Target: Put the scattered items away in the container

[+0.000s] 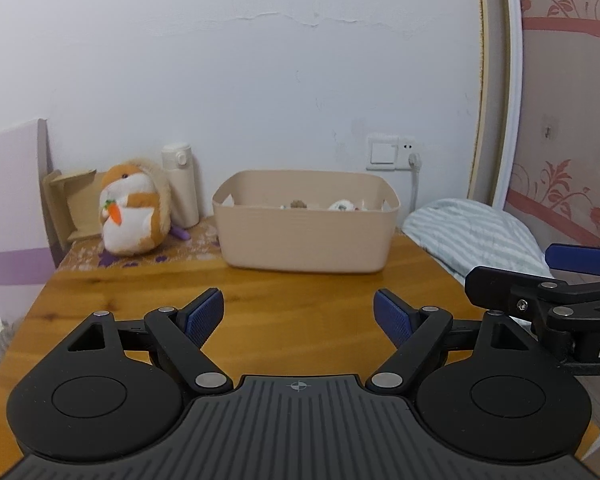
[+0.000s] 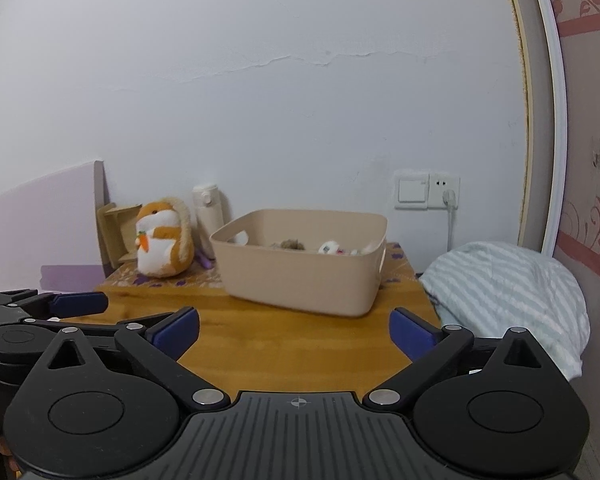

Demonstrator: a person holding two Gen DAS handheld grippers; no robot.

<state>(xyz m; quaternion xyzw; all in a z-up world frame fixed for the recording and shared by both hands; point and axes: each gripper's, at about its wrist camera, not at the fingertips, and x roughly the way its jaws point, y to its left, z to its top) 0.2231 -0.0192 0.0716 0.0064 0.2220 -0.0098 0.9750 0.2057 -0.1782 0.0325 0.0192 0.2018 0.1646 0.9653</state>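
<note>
Beige plastic container [image 1: 306, 236] is sitting toward the back of the wooden table [image 1: 300, 292], w/ bare tabletop between it and both grippers. Small items are lying inside it, only partly showing over the rim: a brownish fuzzy lump [image 2: 290, 245] and a white rounded piece w/ markings [image 2: 330, 248]; can't tell what they are exactly. No loose items are showing on the bare wood in front.

Left gripper [image 1: 299, 316] is hovering over the near part of the table, jaws standing apart, blue pads [image 1: 205, 316] gripping nothing. Right gripper [image 2: 296, 330] is hanging beside it, over the table's near right corner, jaws spread wide, nothing between them. Each gripper is poking into the other's view at the edge.

Left of the container, an orange-and-white plush hamster [image 1: 134, 210] is sitting upright, clutching a carrot. Behind it a cream flask [image 1: 180, 184] is standing against the wall, and a cardboard piece [image 1: 72, 208] is leaning further left. A purple object [image 1: 180, 233] is peeking out btwn plush and container, on a floral mat at the back of the table.

Right of the table, a striped blue-white pillow [image 2: 508, 300] is resting lower down. On the wall above it, a switch and socket plate [image 2: 426, 190] is carrying a plugged-in white cable.
</note>
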